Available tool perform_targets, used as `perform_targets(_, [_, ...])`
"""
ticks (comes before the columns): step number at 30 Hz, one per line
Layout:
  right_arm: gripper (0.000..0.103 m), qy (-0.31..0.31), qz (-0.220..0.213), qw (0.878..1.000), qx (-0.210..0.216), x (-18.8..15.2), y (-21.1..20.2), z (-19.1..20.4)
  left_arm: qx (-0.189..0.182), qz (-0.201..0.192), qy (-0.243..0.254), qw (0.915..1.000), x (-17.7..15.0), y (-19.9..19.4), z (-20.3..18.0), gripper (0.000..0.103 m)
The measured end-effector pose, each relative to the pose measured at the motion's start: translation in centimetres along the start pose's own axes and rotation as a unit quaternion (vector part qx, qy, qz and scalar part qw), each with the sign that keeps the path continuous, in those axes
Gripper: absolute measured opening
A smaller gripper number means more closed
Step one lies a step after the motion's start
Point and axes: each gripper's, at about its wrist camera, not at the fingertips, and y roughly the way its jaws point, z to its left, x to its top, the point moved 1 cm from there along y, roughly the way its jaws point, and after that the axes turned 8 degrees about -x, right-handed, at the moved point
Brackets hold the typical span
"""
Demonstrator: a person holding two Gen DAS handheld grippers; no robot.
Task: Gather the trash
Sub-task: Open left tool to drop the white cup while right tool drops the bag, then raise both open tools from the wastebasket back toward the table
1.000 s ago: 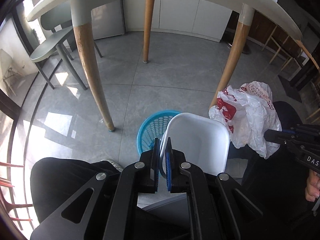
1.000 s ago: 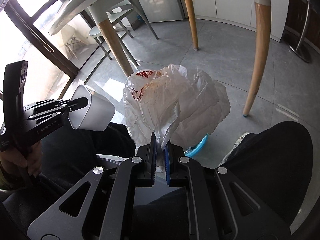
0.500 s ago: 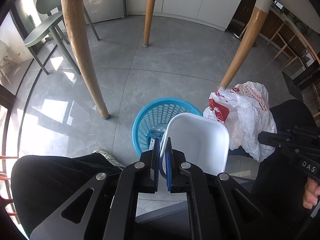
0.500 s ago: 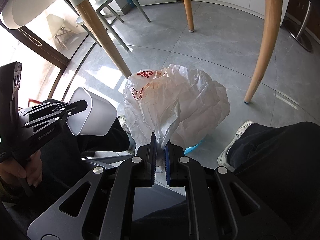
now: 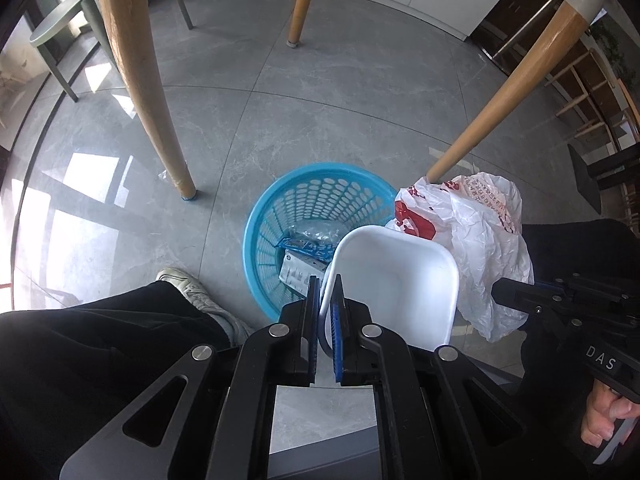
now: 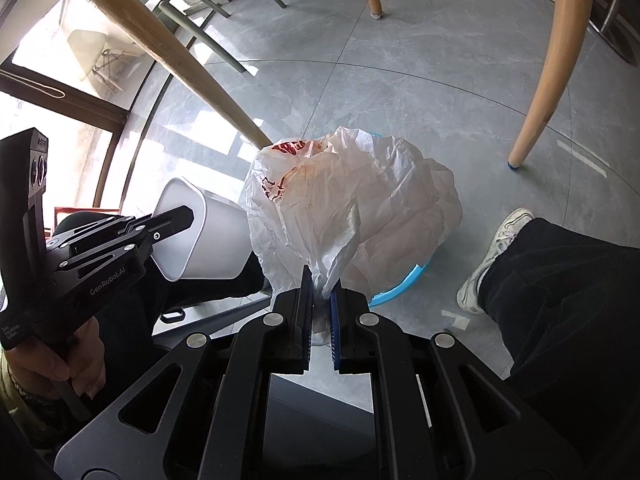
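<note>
The left gripper (image 5: 326, 292) is angled down toward the floor, its fingers clamped on the rim of one white plastic tub (image 5: 396, 284). The right gripper (image 6: 320, 288) is pinched shut on the neck of one white plastic bag (image 6: 352, 204). Beyond both sets of fingers, one blue mesh basket (image 5: 316, 184) holding wrappers (image 5: 302, 256) is seen standing on the floor.

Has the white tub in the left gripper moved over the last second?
Yes. The white tub has come down toward the blue basket, whose opening now shows; the left gripper still clamps its rim.
</note>
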Motion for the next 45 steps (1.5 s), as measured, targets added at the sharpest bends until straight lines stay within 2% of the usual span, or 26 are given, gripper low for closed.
perform_targets(10, [0.007,0.023,0.035,0.999,0.000,2.0,4.5,-0.5,0.031,0.019,-0.009,0.9993,1.7,3.1,1.7,0.005])
perform_targets(17, [0.007,0.022,0.047,0.999,-0.009,2.7,6.4,-0.6,0.037,0.030,-0.013,0.9988,2.6,4.5,2.1,0.005])
perform_targets(22, [0.008,0.037,0.058,0.998,0.005,2.9,7.1,-1.1,0.039,0.041,-0.010,0.9984,2.8,5.3,2.0,0.005])
perform_targets(23, [0.010,0.040,0.061,0.997,0.010,2.9,7.2,-1.2,0.034,0.044,-0.010,0.9984,2.8,5.5,2.0,0.006])
perform_targets(25, [0.012,0.043,0.068,0.997,0.020,2.8,7.5,-1.2,0.025,0.051,-0.010,0.9983,3.1,6.0,2.1,0.014])
perform_targets(26, [0.020,0.044,0.068,0.997,0.020,2.8,7.5,-1.2,0.024,0.049,-0.011,0.9985,3.2,6.0,2.1,0.022])
perform_targets(27, [0.024,0.042,0.066,0.997,0.018,2.8,7.4,-1.3,0.027,0.044,-0.011,0.9986,3.4,6.0,2.2,0.023])
perform_targets(37, [0.025,0.035,0.061,0.997,-0.003,2.5,7.0,-1.1,0.045,0.048,-0.020,0.9977,3.0,5.6,2.7,0.023])
perform_targets(45, [0.036,0.038,0.040,0.998,-0.015,2.2,5.2,-1.3,0.051,0.054,-0.030,0.9968,2.3,4.4,3.0,0.024])
